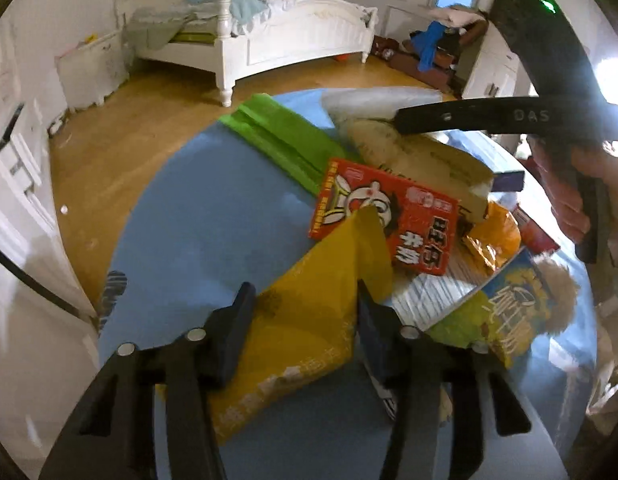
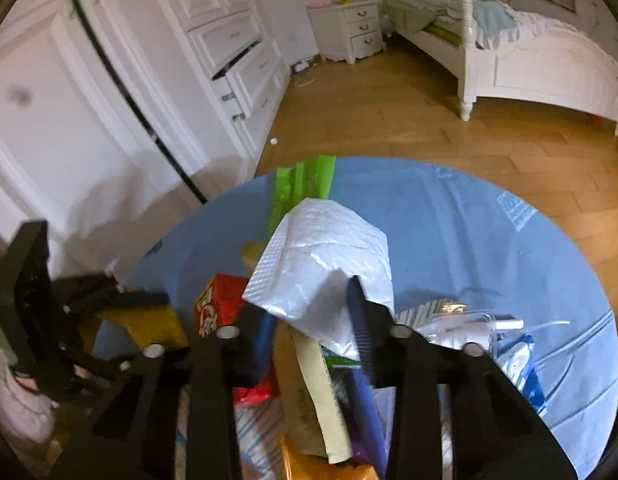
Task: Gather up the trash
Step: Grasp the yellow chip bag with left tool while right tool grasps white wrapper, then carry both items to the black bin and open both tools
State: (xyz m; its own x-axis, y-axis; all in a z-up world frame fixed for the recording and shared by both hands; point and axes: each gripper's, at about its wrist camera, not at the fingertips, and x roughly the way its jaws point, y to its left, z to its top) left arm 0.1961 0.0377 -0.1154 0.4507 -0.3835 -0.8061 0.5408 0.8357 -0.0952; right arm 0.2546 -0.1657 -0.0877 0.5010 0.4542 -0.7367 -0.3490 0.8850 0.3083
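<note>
A pile of trash lies on a round blue table. My left gripper is shut on a yellow plastic bag at the near edge of the pile. A red snack box, a green wrapper and a blue-yellow snack bag lie beyond it. My right gripper is shut on a white bubble mailer, lifted above the pile; it shows as a black arm in the left wrist view. The left gripper appears at the left of the right wrist view.
Wooden floor surrounds the table. A white bed stands at the back, white wardrobe drawers on the left, a nightstand beside the bed. Clothes are piled at the back right.
</note>
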